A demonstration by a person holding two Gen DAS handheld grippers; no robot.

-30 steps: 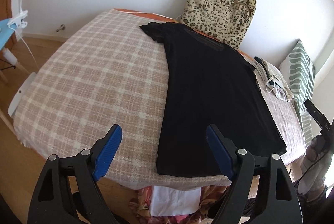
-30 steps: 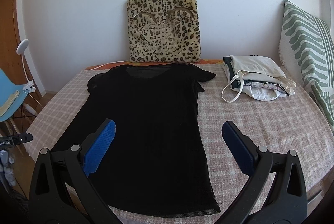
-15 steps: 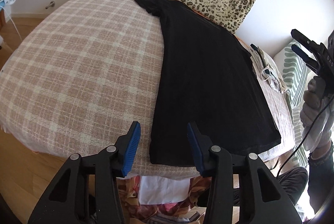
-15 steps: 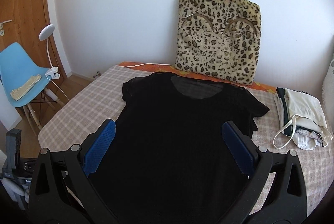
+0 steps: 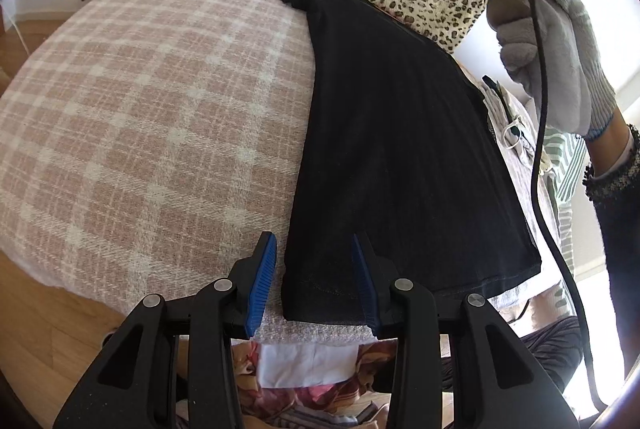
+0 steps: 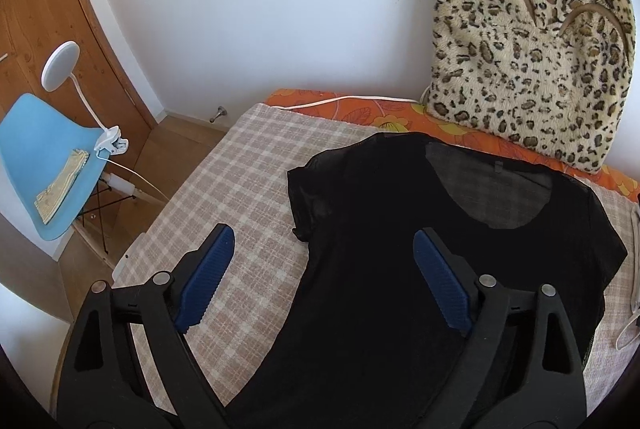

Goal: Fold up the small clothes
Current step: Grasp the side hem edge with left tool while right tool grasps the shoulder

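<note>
Black sheer short-sleeved top (image 6: 380, 269), flat on checked bedspread (image 5: 160, 101), neckline toward leopard cushion (image 6: 528, 61); left gripper (image 5: 312, 285) partly closed, straddling hem corner, contact unclear; right gripper (image 6: 324, 277) wide, just narrowing, empty; far sleeve cut off

Black T-shirt (image 6: 400, 269): right sleeve cut off by frame edge, hem hidden behind right gripper (image 6: 324, 277); folded clothes pile (image 5: 508, 117) partly hidden.
</note>
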